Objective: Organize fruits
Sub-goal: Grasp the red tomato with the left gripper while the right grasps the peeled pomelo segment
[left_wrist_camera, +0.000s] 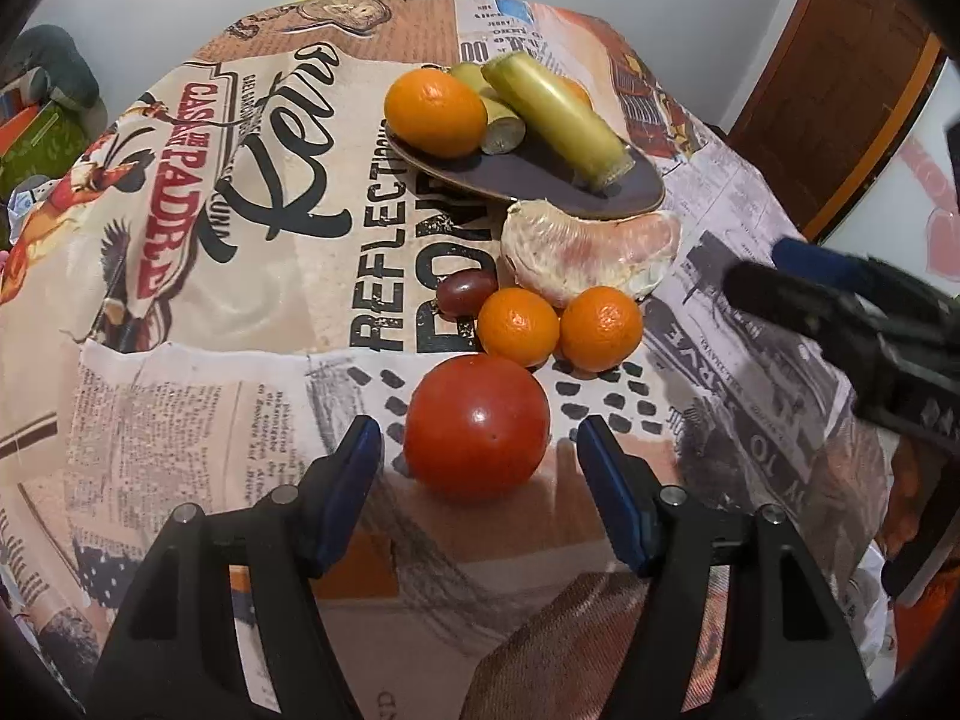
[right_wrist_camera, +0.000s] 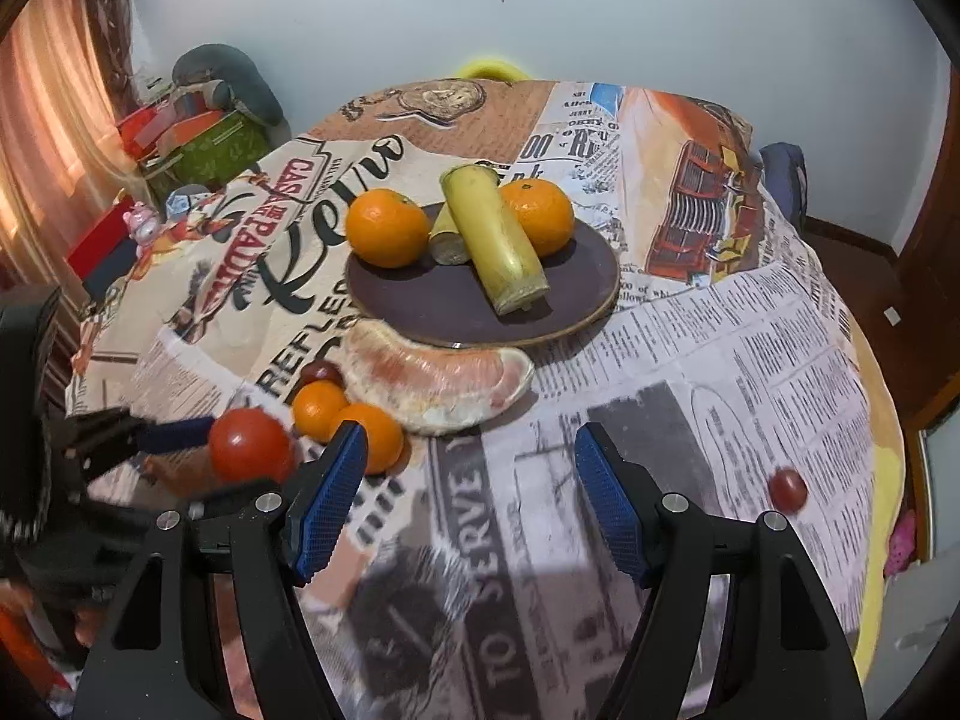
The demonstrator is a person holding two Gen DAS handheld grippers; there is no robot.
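Observation:
A red tomato lies on the table just ahead of my open left gripper, between its blue pads without contact; it also shows in the right wrist view. Behind it lie two small oranges, a dark grape and a peeled pomelo wedge. A dark plate holds two oranges and two green sugarcane pieces. My right gripper is open and empty above the cloth, right of the pile.
A lone grape lies at the table's right side. A printed newspaper-pattern cloth covers the round table. Cluttered boxes and a curtain stand at the far left, a wooden door at the right.

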